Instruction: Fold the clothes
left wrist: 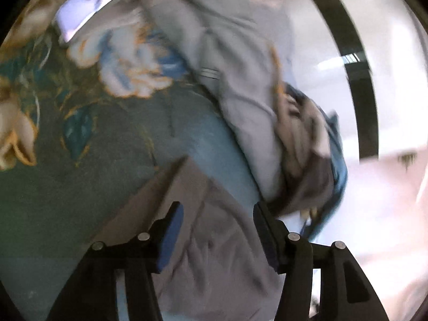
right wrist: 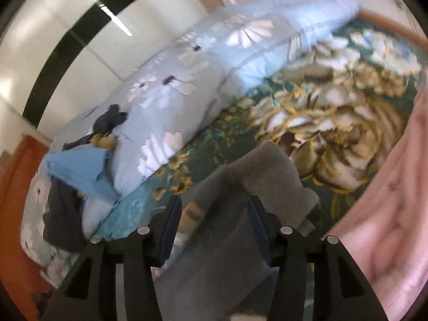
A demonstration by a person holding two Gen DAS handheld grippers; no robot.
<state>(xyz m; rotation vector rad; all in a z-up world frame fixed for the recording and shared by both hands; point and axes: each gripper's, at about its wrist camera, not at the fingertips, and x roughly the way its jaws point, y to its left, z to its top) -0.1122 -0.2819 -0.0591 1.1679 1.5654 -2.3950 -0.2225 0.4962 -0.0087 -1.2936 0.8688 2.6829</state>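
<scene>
- Grey garment lies between the left gripper fingers, spread wide, gripping nothing.
- Right gripper likewise wide over grey cloth on the floral bedspread.
- Close both on the bedspread-side edge, evenly, before folding.

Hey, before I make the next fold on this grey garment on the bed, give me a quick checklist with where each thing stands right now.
1. Left hand-held gripper open around the grey garment: ok, jaws apart with cloth between them.
2. Right hand-held gripper open over the same grey cloth: ok, jaws apart.
3. Either gripper actually clamping cloth: not ok, neither is shut.
4. Garment lying flat: not ok, one end is bunched up.
5. Space on the floral bedspread ahead: ok, bare there.
6. Pile of other clothes away from the garment: ok in the right view; in the left view a pile sits close, contact cannot tell.
</scene>
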